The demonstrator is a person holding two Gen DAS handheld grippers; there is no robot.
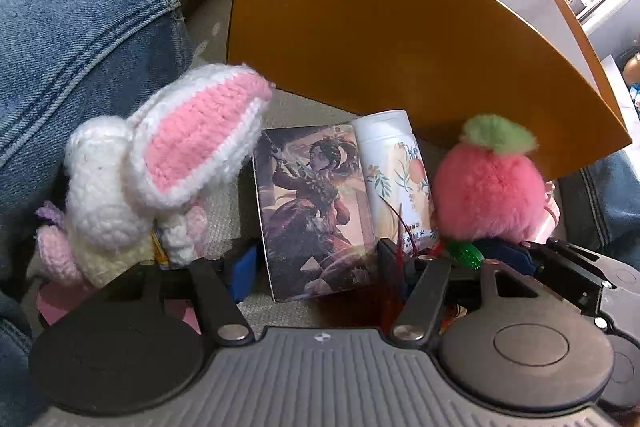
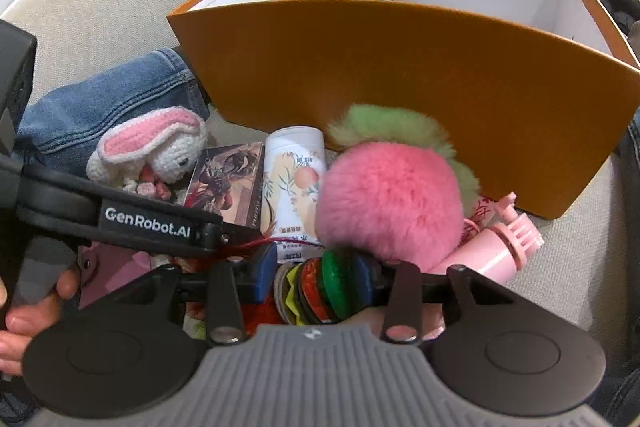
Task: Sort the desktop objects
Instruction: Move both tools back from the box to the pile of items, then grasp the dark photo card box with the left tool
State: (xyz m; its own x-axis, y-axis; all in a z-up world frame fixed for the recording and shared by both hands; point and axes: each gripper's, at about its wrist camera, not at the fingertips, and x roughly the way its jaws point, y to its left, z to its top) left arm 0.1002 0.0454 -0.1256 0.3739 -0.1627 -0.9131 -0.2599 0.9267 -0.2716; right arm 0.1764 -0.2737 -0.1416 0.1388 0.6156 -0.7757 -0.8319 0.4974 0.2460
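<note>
Resting on beige sofa (image 2: 120, 27) – orange box (image 2: 400, 75), toys nearby

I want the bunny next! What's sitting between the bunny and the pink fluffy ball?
Between the bunny and the fluffy ball stand a picture card and a white bottle, side by side. Both wrist views show this.

The left wrist camera sits low and very near the clutter, facing the outer wall of the orange cardboard box (image 1: 400, 39) over the illustrated card box (image 1: 316, 211). The right wrist camera looks from slightly higher and to the right, over the box rim into its white interior. Both views share the white-and-pink crocheted rabbit (image 1: 160, 171), the white peach-printed bottle (image 2: 294, 183) and the fluffy pink peach plush (image 2: 388, 199).
</note>
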